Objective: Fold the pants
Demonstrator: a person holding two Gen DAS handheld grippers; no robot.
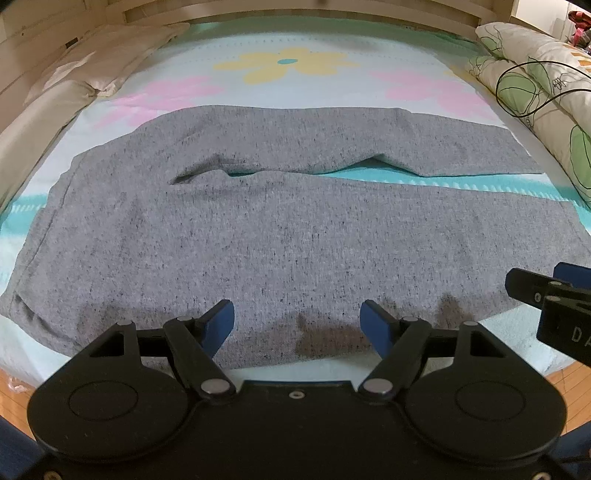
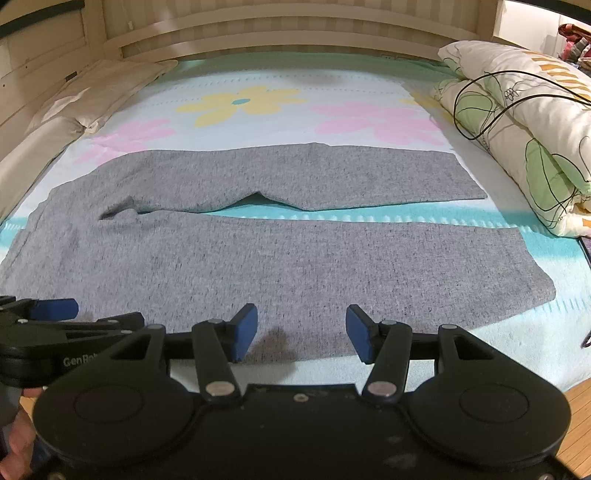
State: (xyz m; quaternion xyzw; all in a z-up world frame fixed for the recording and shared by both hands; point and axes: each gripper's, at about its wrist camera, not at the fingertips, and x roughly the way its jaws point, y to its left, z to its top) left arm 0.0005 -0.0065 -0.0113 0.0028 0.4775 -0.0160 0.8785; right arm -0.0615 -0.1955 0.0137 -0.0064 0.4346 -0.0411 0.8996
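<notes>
Grey heathered pants [image 1: 280, 236] lie spread flat on the flowered bed sheet [image 1: 288, 62], waistband to the left, both legs running to the right with a narrow gap between them. My left gripper [image 1: 297, 321] hovers open just above the near edge of the near leg, holding nothing. The right gripper pokes in at that view's right edge. In the right wrist view the same pants [image 2: 295, 258] lie ahead, and my right gripper [image 2: 301, 332] is open over the near hem edge, empty. The left gripper's blue fingers [image 2: 55, 308] show at the left.
A folded floral quilt [image 2: 524, 122] with a black cable [image 2: 480, 110] over it lies along the right of the bed. Beige pillows [image 1: 96, 62] line the left side, a wooden headboard [image 2: 288, 33] stands behind. Wooden floor [image 2: 580, 410] shows past the near bed edge.
</notes>
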